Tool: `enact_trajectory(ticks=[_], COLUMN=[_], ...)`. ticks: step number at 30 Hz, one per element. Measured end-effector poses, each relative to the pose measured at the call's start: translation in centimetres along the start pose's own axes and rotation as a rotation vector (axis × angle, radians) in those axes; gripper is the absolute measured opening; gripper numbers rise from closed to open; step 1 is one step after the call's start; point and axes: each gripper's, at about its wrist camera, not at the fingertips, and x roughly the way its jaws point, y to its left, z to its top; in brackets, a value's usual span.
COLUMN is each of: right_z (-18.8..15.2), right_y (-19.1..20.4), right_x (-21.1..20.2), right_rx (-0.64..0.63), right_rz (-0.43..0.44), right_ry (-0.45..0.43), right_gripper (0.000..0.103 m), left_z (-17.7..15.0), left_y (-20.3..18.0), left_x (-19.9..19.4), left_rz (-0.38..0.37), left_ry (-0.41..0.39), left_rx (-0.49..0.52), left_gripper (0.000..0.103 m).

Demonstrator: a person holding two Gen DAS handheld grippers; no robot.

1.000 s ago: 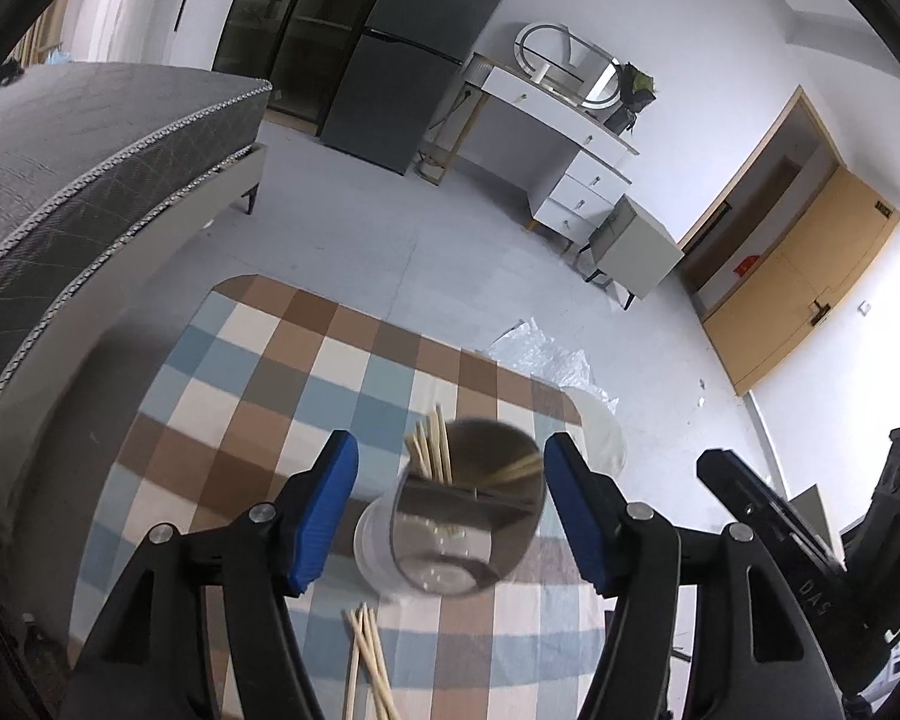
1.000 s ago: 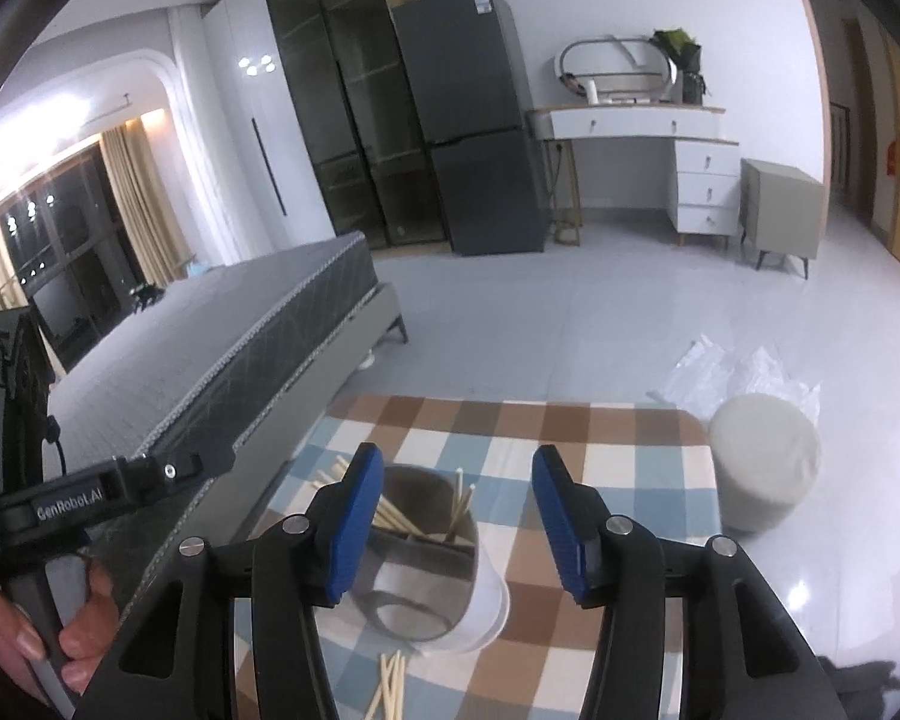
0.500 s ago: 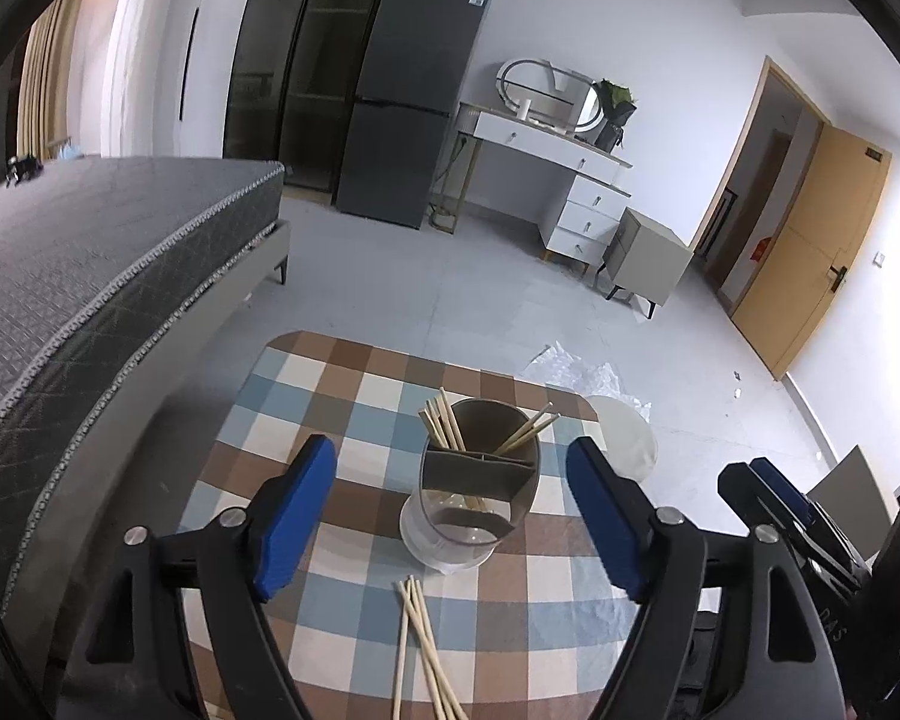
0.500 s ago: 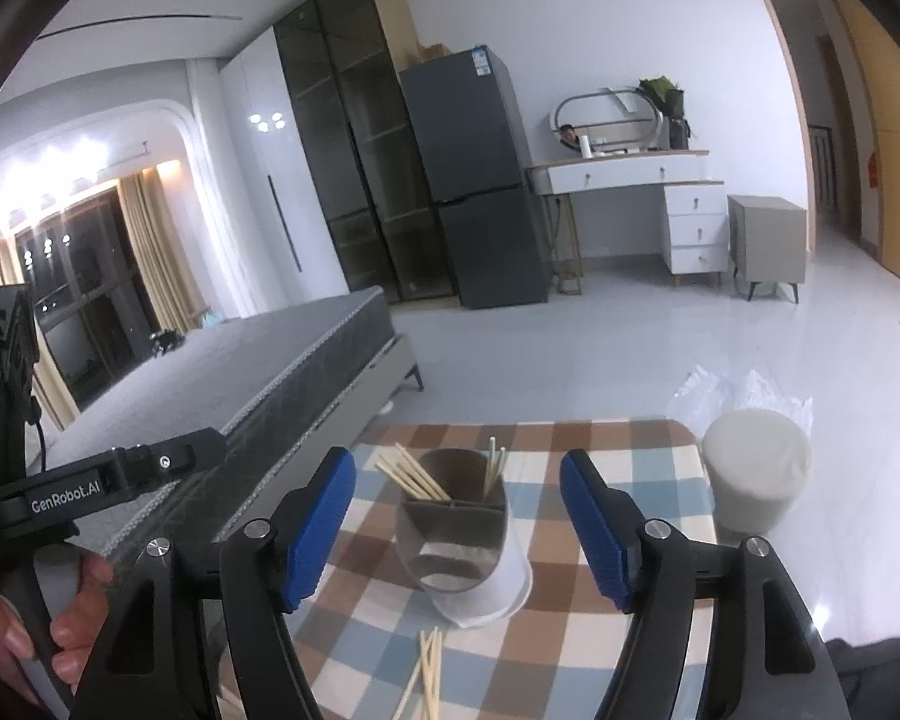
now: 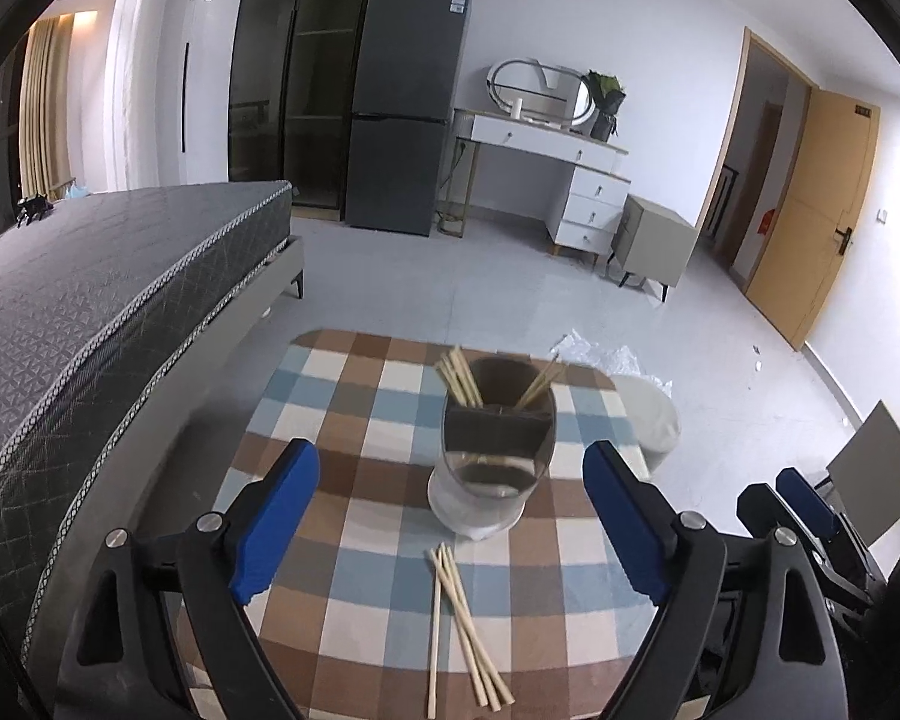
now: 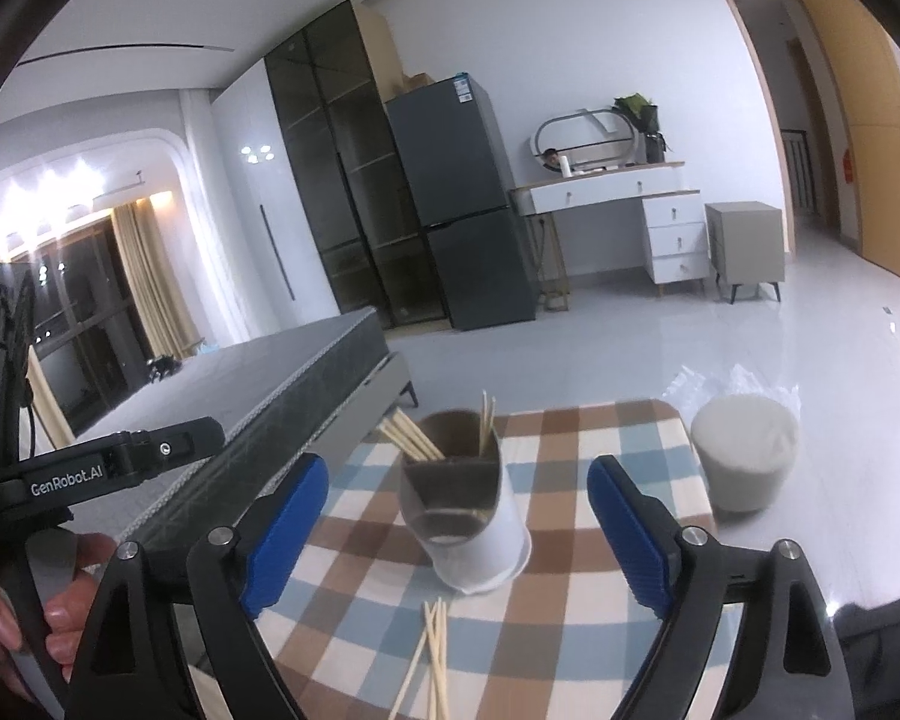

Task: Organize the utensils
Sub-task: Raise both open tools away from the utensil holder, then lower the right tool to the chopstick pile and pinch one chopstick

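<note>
Both claws have drawn back from the cup (image 5: 491, 468), left claw (image 5: 450, 516) and right claw (image 6: 453, 531) still spreading with nothing between, leaving it upright mid-worktop (image 5: 354, 396) so loose chopsticks (image 5: 459, 618) lying before it can be gathered.

Black gripper (image 5: 450, 516) frames, blue pads (image 5: 273, 519), silver screws (image 5: 209, 522).

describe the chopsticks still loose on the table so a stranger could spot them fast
Find the checkered table beside the bed. On it stands a utensil holder with chopsticks upright inside; the loose chopsticks lie flat on the cloth just in front of it.
</note>
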Motion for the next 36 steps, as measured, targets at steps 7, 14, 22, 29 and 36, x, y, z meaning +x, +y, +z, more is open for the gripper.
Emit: enact_trajectory(ticks=[7,14,22,29,36], right_z=[-3.6,-6.8,-8.8,-11.4,-13.8], right_y=[-0.1,-0.3,0.0,1.6,3.2], right_x=[1.7,5.0,10.2,17.2,22.4], right_rx=[-0.006,-0.005,-0.066,-0.129,-0.194], right_rz=[0.003,0.005,0.037,0.087,0.079], right_ry=[0.077,0.245,0.462,0.687,0.796], right_gripper=[0.1,0.101,0.094,0.059,0.048], left_z=[-3.3,-5.8,-6.9,-6.8,-6.7], left_y=[1.1,2.7,5.3,7.7,9.8], left_x=[2.3,4.7,6.5,6.7,7.0], left_rz=[0.031,0.066,0.084,0.041,0.05], left_ry=[0.047,0.11,0.199,0.261,0.298], left_rx=[0.01,0.008,-0.102,-0.266,-0.382], left_gripper=[0.087,0.087,0.086,0.086,0.086])
